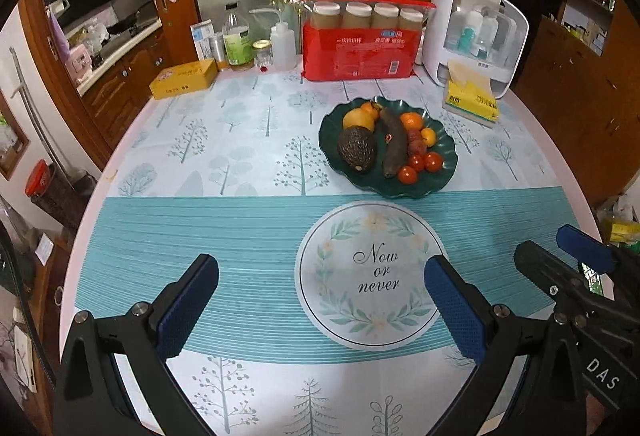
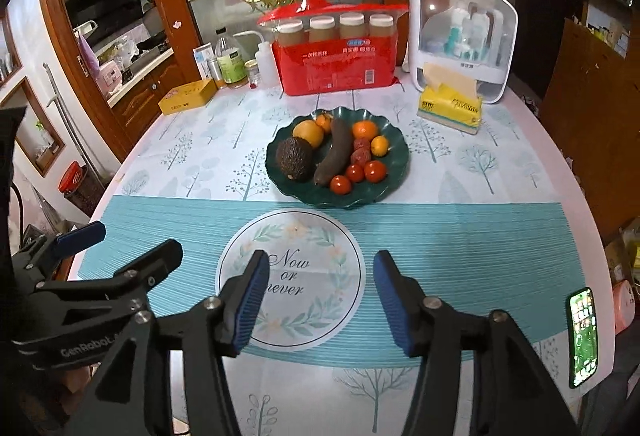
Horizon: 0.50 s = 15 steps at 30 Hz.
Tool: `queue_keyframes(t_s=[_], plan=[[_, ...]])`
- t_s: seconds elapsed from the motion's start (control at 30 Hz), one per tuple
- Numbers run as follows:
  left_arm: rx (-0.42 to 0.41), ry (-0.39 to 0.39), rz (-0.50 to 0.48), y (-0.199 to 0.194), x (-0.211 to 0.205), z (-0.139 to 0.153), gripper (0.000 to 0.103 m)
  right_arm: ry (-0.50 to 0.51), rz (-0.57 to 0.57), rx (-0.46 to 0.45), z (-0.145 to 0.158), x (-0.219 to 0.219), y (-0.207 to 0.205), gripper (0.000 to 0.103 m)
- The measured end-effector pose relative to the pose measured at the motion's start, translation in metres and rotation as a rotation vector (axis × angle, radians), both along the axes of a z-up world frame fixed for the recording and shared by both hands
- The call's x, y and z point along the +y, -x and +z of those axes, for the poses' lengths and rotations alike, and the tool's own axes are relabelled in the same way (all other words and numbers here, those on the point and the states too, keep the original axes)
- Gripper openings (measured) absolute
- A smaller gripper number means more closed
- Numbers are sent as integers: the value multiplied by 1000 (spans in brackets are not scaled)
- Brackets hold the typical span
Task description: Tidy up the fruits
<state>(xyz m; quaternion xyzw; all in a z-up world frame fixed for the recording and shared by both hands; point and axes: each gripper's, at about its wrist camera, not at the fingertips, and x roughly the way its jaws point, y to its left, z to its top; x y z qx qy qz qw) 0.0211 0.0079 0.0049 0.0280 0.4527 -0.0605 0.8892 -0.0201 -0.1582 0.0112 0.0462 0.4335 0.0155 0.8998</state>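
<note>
A dark green plate [image 1: 434, 185] [image 2: 397, 166] sits on the table beyond the round "Now or never" print. On it lie an avocado [image 1: 357, 150] [image 2: 294, 158], a dark banana [image 1: 394, 144] [image 2: 334, 152], a yellow orange [image 1: 358, 120], tangerines [image 2: 365, 129], lychees and three cherry tomatoes [image 1: 420, 164] [image 2: 360, 172]. My left gripper [image 1: 320, 270] hangs open over the teal stripe, well short of the plate, with nothing between its blue pads. My right gripper [image 2: 322, 264] is open beside it, also empty, above the round print.
At the back stand a red pack of paper cups [image 1: 360, 44], a white storage box [image 1: 472, 32], a yellow tissue pack [image 1: 472, 100], a yellow box [image 1: 184, 78] and bottles [image 1: 238, 40]. A lit phone [image 2: 583, 336] lies at the table's right edge.
</note>
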Motion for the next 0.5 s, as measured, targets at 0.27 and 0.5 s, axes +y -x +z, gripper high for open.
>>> queue_keyframes(t_s=[0.27,0.5], plan=[[-45,-23,15,14,3,13,102,-6,10,9,4,4,12,59],[-36,-17,12,15,2,11,102,-11,-16,2,4,3,16,60]])
